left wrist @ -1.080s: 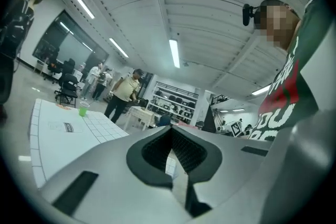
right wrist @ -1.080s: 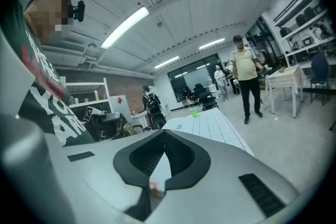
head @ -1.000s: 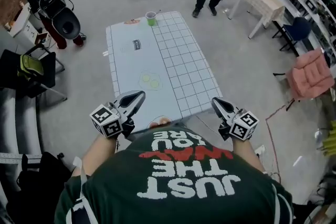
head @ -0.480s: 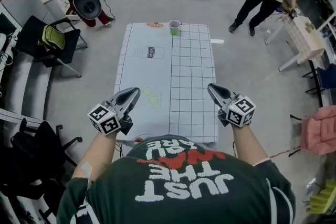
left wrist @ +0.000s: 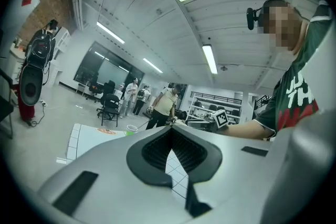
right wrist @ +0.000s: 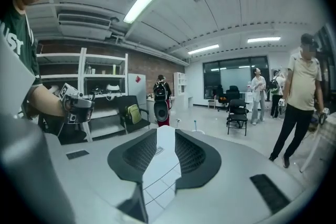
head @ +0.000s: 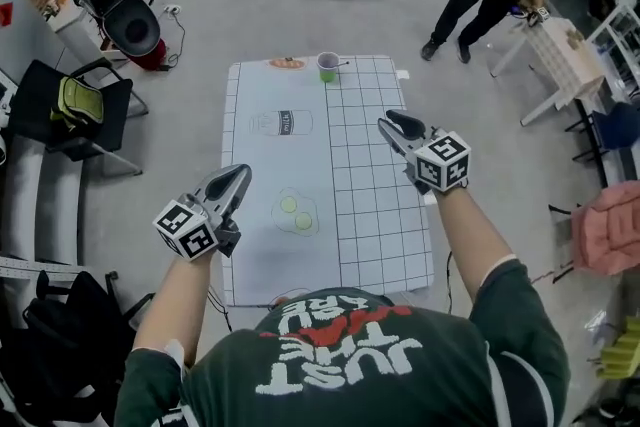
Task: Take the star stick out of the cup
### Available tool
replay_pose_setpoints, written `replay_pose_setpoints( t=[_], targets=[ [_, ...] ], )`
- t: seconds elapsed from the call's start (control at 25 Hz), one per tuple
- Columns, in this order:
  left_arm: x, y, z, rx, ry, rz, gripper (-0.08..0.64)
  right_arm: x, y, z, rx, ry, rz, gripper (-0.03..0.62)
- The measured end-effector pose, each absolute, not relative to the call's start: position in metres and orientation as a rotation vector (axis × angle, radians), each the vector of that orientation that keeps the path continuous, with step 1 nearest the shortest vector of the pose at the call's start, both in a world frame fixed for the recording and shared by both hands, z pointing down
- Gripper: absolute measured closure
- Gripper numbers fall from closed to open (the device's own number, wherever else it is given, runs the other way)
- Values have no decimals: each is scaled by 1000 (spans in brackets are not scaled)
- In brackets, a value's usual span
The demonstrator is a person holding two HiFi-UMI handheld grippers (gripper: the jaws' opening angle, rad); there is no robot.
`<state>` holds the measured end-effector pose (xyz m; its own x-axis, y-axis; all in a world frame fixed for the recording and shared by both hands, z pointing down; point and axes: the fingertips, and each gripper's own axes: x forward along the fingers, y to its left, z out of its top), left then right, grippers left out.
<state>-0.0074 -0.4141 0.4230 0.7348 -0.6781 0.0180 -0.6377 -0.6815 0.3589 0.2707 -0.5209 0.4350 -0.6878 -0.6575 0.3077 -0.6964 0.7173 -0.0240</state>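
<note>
The stick (head: 341,65) stands in a green cup (head: 327,67), leaning out over the rim to the right; its star end is too small to make out. The cup sits at the far edge of the surface (head: 262,165), on the seam between the plain left half and the gridded right half, with a flat orange thing (head: 288,63) just to its left.

Both grippers hover well short of the cup. The right gripper (head: 392,123) is over the grid, its jaws a narrow slit apart and empty. The left gripper (head: 240,177) is nearer, at the left edge, its tips together on nothing. Two yellow-green discs (head: 297,213) lie between them.
</note>
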Motion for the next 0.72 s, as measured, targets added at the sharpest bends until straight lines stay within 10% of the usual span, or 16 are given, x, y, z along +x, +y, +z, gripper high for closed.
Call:
replay_pose_setpoints(
  t=[0.72],
  targets=[
    [45, -567, 524, 2560, -859, -122, 552, 222, -738, 545, 1095, -2504, 81, 476]
  ],
)
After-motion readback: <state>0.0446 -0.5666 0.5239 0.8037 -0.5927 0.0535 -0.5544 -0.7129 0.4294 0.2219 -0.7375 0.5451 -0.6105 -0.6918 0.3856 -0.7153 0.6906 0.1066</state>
